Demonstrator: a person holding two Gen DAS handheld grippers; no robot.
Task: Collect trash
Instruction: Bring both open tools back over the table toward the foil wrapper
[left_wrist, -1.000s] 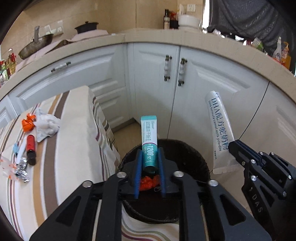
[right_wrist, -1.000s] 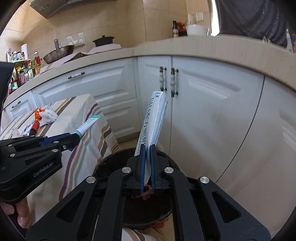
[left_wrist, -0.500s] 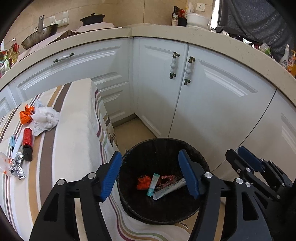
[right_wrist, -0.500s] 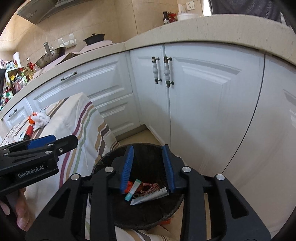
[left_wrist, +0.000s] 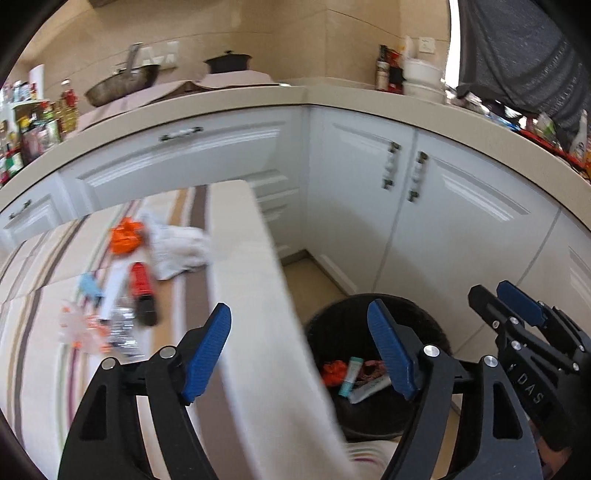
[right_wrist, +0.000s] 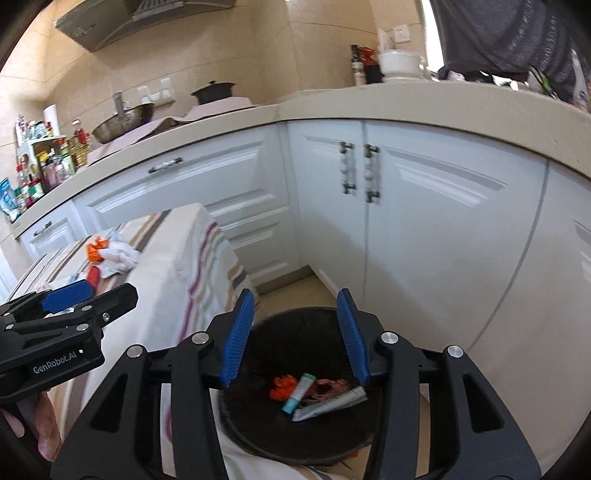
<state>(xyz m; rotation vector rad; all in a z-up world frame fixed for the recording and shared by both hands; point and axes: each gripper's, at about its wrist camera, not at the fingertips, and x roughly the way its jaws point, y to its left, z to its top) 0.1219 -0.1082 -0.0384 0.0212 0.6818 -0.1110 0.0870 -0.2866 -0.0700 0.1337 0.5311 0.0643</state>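
A black bin (left_wrist: 424, 325) (right_wrist: 258, 428) stands on the floor by the table's corner. In it lie a teal tube (left_wrist: 351, 374) (right_wrist: 298, 391), a white tube (left_wrist: 369, 388) (right_wrist: 332, 402) and an orange wrapper (left_wrist: 332, 371) (right_wrist: 282, 386). My left gripper (left_wrist: 299, 350) is open and empty over the table's edge. My right gripper (right_wrist: 295, 332) is open and empty above the bin. On the table lie an orange wrapper (left_wrist: 125, 238), a white tissue (left_wrist: 181, 247), a red and black tube (left_wrist: 142, 291), a blue scrap (left_wrist: 88, 286) and foil wrappers (left_wrist: 110, 332).
The striped tablecloth (left_wrist: 243, 295) hangs down beside the bin. White cabinets (right_wrist: 424, 240) stand right behind the bin under a beige counter (right_wrist: 406, 103) with pans and bottles. The other gripper shows at the right in the left wrist view (left_wrist: 524, 332) and at the left in the right wrist view (right_wrist: 74, 306).
Both grippers opened and dropped the teal and white tubes into the bin. Since then the left gripper has swung left toward the table, and the right one has opened wider.
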